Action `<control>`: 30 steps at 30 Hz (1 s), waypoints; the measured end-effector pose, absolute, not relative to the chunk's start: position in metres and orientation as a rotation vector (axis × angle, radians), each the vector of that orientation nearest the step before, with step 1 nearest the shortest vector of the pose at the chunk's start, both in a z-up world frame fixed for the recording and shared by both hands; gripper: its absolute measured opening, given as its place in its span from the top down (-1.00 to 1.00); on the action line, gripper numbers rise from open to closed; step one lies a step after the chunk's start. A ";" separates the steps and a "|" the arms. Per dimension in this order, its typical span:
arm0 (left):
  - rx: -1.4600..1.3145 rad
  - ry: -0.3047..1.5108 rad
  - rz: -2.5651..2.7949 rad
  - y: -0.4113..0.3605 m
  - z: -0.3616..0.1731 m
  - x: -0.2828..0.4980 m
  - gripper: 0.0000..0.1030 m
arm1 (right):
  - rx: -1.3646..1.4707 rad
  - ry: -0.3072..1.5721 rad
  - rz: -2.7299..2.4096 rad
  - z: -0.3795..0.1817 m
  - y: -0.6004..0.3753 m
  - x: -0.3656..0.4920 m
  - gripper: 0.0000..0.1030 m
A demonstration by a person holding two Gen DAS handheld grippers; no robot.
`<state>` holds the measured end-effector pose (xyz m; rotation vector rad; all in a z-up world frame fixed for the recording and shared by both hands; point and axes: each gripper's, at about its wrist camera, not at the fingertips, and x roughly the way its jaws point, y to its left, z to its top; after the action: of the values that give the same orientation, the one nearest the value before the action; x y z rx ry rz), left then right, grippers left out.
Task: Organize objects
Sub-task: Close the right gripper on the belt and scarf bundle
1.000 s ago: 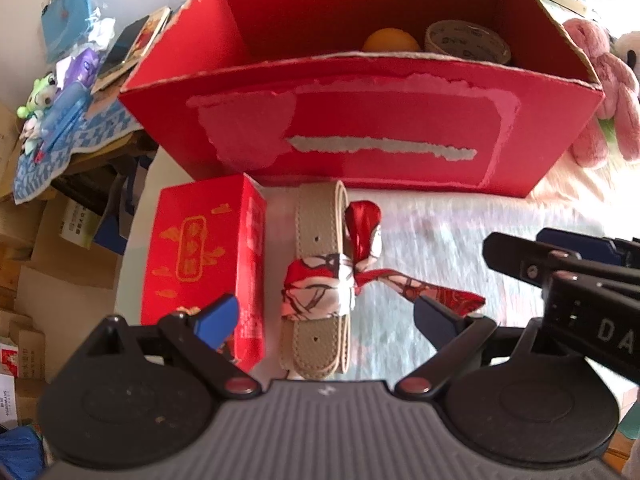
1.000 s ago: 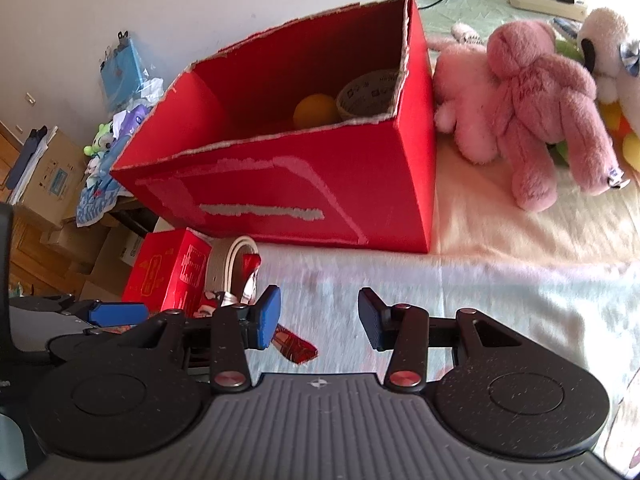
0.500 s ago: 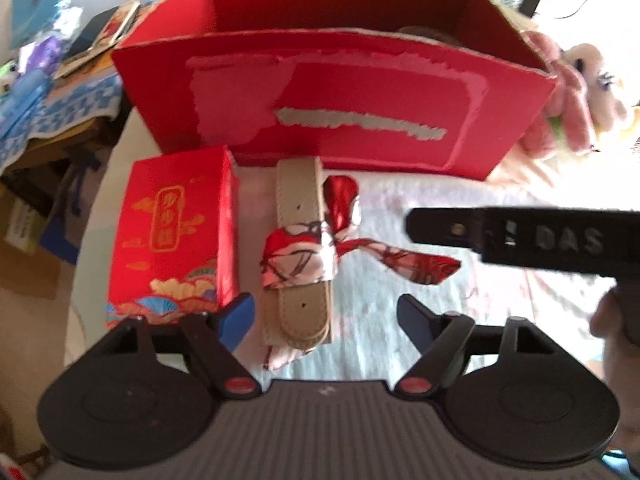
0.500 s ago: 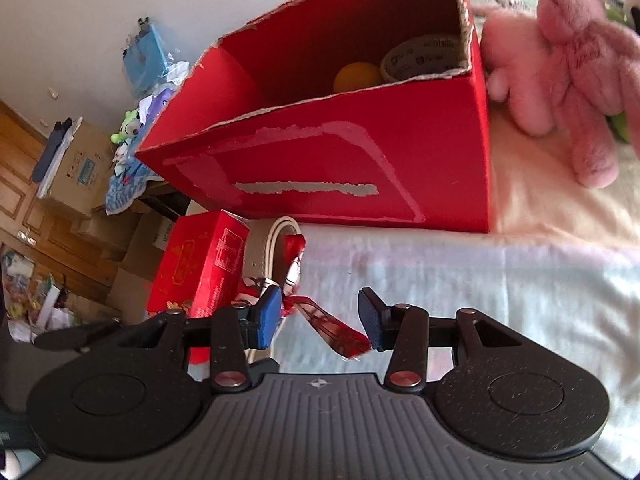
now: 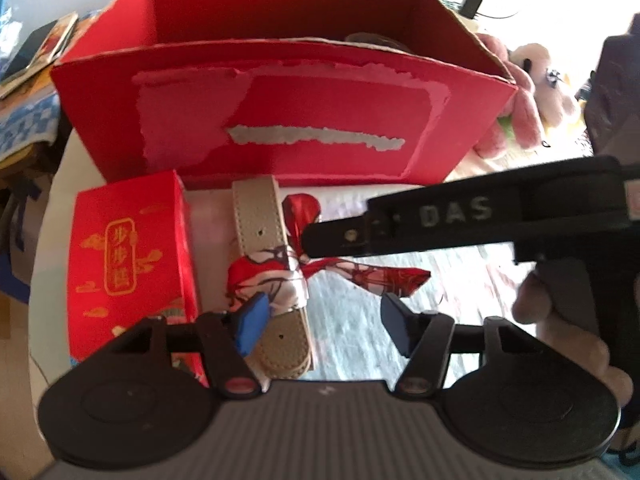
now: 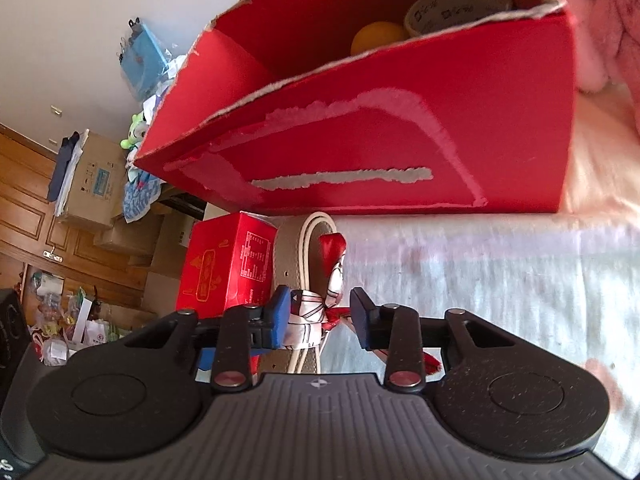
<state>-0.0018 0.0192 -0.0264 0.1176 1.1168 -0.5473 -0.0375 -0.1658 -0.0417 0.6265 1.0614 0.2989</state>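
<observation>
While its jaws stand spread, right tool (image 6: 320, 318) straddles belt's (image 6: 310, 240) scarf knot (image 6: 310, 314).

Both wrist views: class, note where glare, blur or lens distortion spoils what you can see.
Left wrist view: the upper right is blown out around the plush toy; the cloth under the right gripper is smeared; the red box bulges. Right wrist view: the box leans with the fisheye; the pink plush is blurred.

"DAS" on the right tool (image 5: 460, 216), gold "步步" characters on small red box (image 5: 120, 256)
</observation>
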 end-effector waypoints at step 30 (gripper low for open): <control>0.147 1.133 -0.653 0.012 -0.035 0.024 -0.54 | 0.698 1.047 0.355 -0.056 -0.175 -0.031 0.98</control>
<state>0.0243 0.0123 -0.0347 0.1465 1.1327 -0.6527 -0.0308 -0.1753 -0.0565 0.6982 1.0466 0.3554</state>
